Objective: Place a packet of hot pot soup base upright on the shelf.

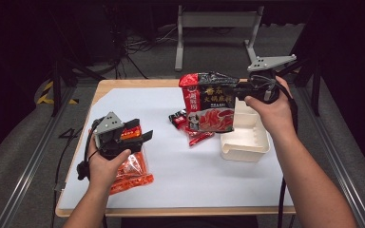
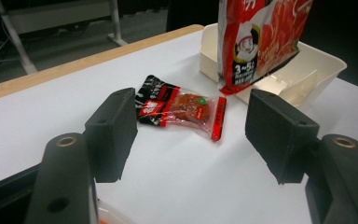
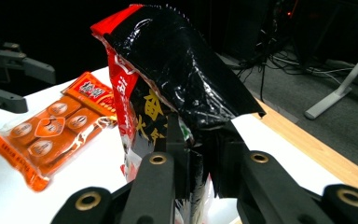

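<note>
My right gripper (image 1: 236, 90) is shut on the right edge of a large red and black pouch (image 1: 208, 102) and holds it upright in the air, over the left end of a white tray (image 1: 247, 142). In the right gripper view the jaws (image 3: 200, 154) pinch the pouch (image 3: 168, 65) near its black top corner. My left gripper (image 1: 145, 132) hovers open at the table's left, above an orange snack pack (image 1: 134, 175). Nothing sits between its jaws (image 2: 196, 135). Beyond them lie two small sachets (image 2: 182, 105), with the hanging pouch (image 2: 256, 37) and the tray (image 2: 319, 70) behind.
A white sheet (image 1: 180, 175) covers the wooden table (image 1: 123, 84). The small sachets (image 1: 186, 124) lie mid-table just left of the tray. The orange pack (image 3: 51, 135) lies flat near the left front edge. Dark floor, cables and a metal stand surround the table.
</note>
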Tool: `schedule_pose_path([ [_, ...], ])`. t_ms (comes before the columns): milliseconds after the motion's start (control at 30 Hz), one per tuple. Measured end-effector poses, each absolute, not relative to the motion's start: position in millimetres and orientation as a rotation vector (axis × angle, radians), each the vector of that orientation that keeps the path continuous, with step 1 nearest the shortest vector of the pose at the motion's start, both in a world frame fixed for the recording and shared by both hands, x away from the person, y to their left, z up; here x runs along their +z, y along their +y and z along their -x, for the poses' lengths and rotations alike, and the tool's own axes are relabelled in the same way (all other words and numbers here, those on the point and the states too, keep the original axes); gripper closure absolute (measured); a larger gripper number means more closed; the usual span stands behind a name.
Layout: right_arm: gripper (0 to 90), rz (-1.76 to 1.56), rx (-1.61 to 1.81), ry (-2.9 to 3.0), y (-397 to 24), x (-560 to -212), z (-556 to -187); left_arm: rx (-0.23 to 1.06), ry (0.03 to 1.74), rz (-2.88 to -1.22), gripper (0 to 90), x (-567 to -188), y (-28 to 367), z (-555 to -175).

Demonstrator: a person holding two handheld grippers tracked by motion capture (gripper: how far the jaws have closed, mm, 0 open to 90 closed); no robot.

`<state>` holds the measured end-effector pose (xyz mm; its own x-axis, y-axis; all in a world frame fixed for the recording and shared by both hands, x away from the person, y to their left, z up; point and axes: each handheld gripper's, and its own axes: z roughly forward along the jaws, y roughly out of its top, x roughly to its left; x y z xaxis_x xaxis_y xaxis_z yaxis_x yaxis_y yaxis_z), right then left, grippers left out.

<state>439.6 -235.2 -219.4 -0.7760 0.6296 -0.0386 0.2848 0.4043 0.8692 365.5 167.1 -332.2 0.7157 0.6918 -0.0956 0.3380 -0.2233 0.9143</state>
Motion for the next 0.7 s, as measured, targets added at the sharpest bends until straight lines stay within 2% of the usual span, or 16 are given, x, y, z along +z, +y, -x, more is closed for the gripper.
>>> schedule_pose_path([
  [700,79.4,-0.830,1.286,2.174,-280,-218,-472,0.413,0.886,-1.832,34.7,-345,185,-378],
])
